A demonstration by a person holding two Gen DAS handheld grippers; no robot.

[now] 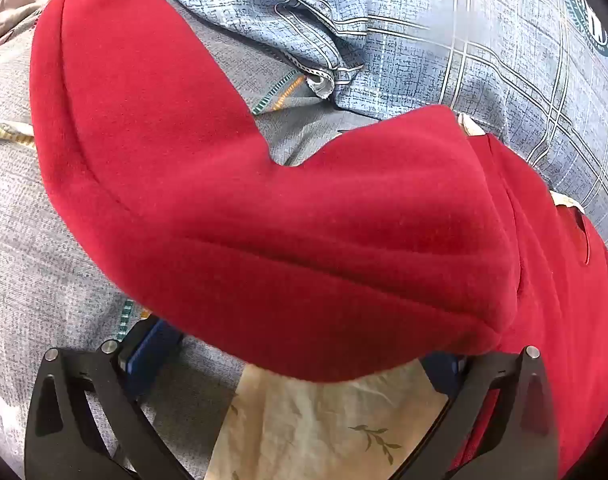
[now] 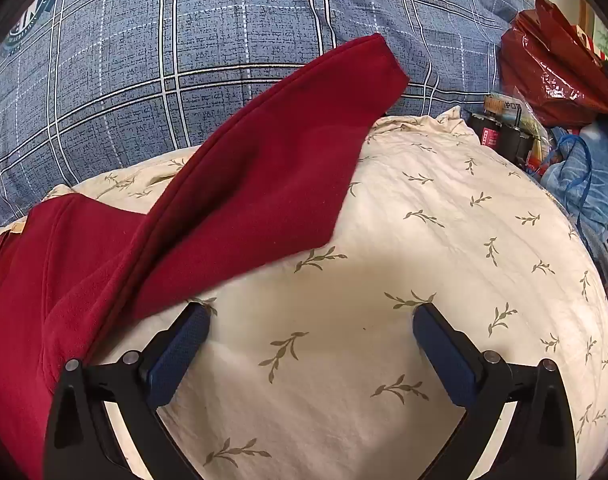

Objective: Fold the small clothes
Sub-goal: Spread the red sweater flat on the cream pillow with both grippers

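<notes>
A small red fleece top (image 1: pixel 263 232) lies spread on a cream leaf-print cloth (image 1: pixel 316 424). One sleeve (image 1: pixel 135 92) reaches up and left over grey fabric. My left gripper (image 1: pixel 299 356) is open at the top's near edge; the red fabric drapes over and hides both fingertips. In the right wrist view the red top (image 2: pixel 231 208) lies at left, its other sleeve (image 2: pixel 344 80) stretching up and right. My right gripper (image 2: pixel 311 320) is open and empty over the cream cloth (image 2: pixel 424 240), its left finger (image 2: pixel 175 356) just beside the top's edge.
A blue plaid quilt (image 2: pixel 183 60) covers the bed behind the cloth, also in the left wrist view (image 1: pixel 484 60). Grey bedding (image 1: pixel 23 240) lies at left. A red plastic bag (image 2: pixel 552 68), boxes (image 2: pixel 504 128) and a blue bag (image 2: pixel 584 176) crowd the right side.
</notes>
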